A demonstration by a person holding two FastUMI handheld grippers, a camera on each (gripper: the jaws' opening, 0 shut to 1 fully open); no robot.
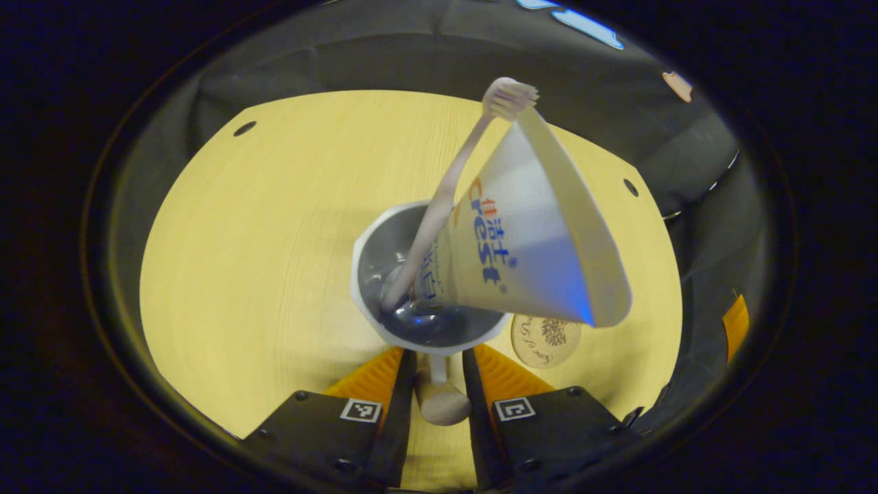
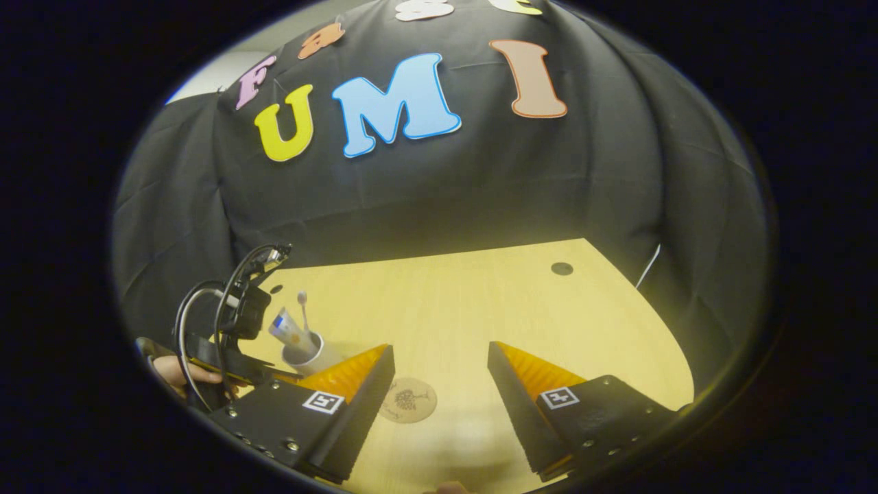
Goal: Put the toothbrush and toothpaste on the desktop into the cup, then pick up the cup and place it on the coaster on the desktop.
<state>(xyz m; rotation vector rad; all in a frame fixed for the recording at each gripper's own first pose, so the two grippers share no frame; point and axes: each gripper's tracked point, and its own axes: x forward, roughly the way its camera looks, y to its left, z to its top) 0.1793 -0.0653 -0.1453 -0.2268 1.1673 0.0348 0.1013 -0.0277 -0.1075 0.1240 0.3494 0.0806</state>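
In the left gripper view a white cup (image 1: 384, 254) is seen from above, with a pale toothbrush (image 1: 446, 192) and a white toothpaste tube (image 1: 535, 240) leaning inside it. My left gripper (image 1: 439, 357) is shut on the cup's handle (image 1: 439, 398). A round wooden coaster (image 1: 545, 339) lies on the table just right of the cup, partly behind the tube. In the right gripper view my right gripper (image 2: 439, 350) hangs open over the table, with the coaster (image 2: 408, 400) beside its left finger. Farther left is the cup (image 2: 312, 353), held by the left gripper (image 2: 226, 336). Whether the cup touches the table I cannot tell.
The light wooden table (image 2: 480, 309) has small dark holes (image 2: 562, 268) near its far corners. Black cloth walls the booth behind and to the sides. A hand (image 2: 182, 374) grips the left gripper at the table's left edge.
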